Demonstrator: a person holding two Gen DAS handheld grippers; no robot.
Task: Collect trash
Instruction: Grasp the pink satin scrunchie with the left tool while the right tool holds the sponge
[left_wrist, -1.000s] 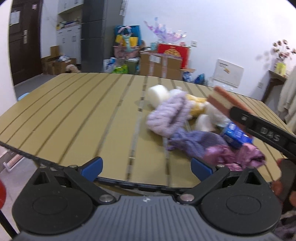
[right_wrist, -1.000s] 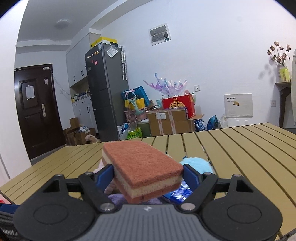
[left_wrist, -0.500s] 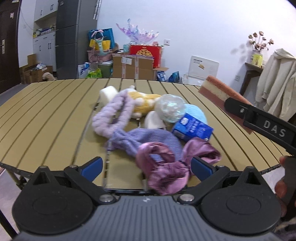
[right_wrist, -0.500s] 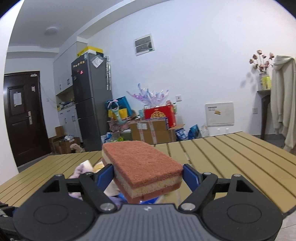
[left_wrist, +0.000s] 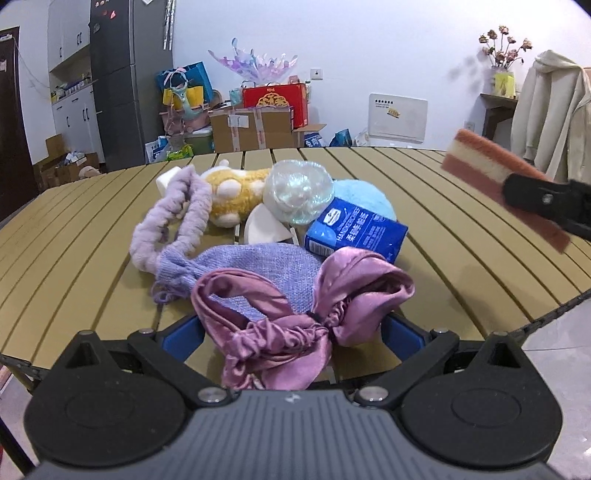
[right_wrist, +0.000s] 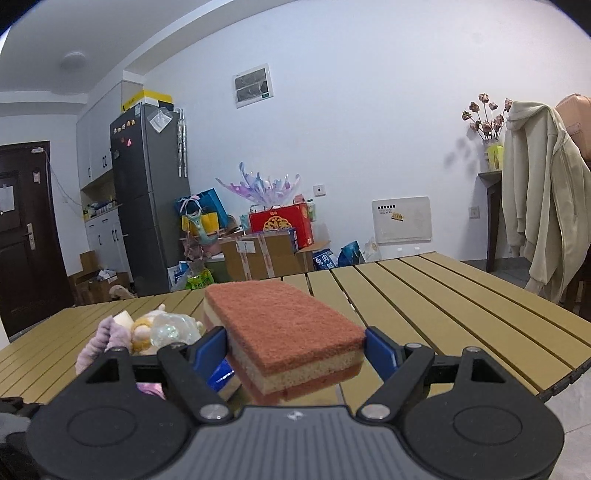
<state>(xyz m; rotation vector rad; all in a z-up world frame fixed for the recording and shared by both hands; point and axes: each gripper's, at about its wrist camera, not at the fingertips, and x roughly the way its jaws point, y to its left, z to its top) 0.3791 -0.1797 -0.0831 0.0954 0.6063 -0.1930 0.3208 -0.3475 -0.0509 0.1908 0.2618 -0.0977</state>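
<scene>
While my right gripper (right_wrist: 295, 347) holds it clear above the slatted table (right_wrist: 461, 295), I note the sponge (right_wrist: 284, 332) pinched between both blue pads: rust-red scouring faces, pale foam core. Its long axis points toward 11 o'clock, flat side up. My left gripper (left_wrist: 293, 334) stands wide open around a pink satin scrunchie (left_wrist: 295, 314) at 6 o'clock; contact appears absent, though hidden.
</scene>
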